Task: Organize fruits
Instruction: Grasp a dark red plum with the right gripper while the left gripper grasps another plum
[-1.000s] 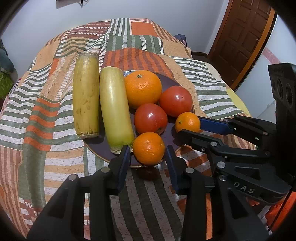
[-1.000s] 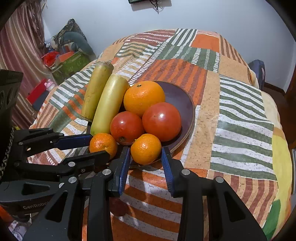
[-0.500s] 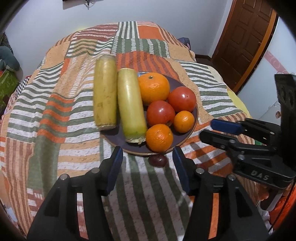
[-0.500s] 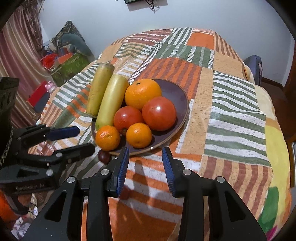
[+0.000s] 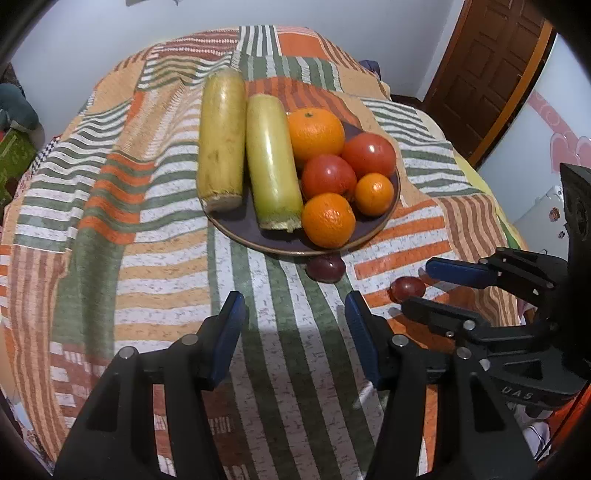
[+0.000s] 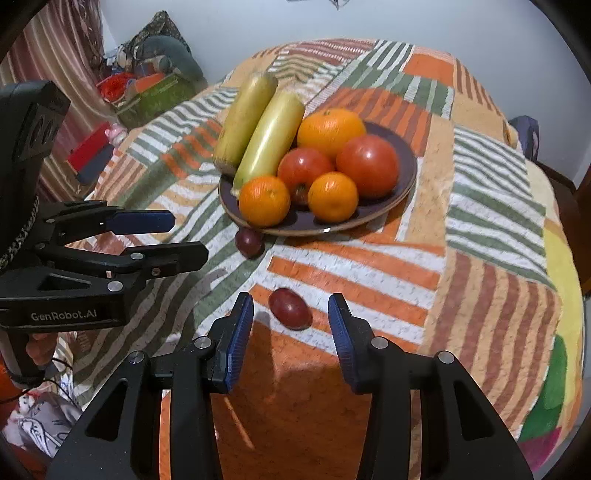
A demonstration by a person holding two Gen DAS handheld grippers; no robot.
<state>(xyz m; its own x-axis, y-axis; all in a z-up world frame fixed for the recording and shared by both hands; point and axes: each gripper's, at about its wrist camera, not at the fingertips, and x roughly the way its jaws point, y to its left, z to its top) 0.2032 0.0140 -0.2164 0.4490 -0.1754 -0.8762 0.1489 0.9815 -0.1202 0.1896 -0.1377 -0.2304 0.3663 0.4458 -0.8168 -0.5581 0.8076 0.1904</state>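
A dark plate (image 5: 369, 232) (image 6: 408, 162) holds a big orange (image 5: 314, 133), two tomatoes (image 5: 368, 155) (image 5: 328, 177), two small oranges (image 5: 328, 219) (image 5: 373, 194) and a pale green squash (image 5: 271, 162). A yellower squash (image 5: 221, 136) lies half off its left side. Two dark red plums lie on the blanket: one (image 5: 325, 266) (image 6: 249, 242) at the plate's front rim, one (image 5: 407, 288) (image 6: 290, 308) nearer. My left gripper (image 5: 293, 328) is open and empty, back from the plate. My right gripper (image 6: 290, 332) is open and empty, jaws on either side of the nearer plum.
The fruit sits on a bed with a striped patchwork blanket (image 5: 110, 206). A wooden door (image 5: 487, 70) stands at the right. Cluttered boxes and bags (image 6: 147, 88) lie beside the bed's left side. A white wall (image 6: 369, 18) runs behind.
Both grippers have pulled back from the plate and opened wider. The small oranges they stood around stay on the plate. Two plums on the blanket have come into view.
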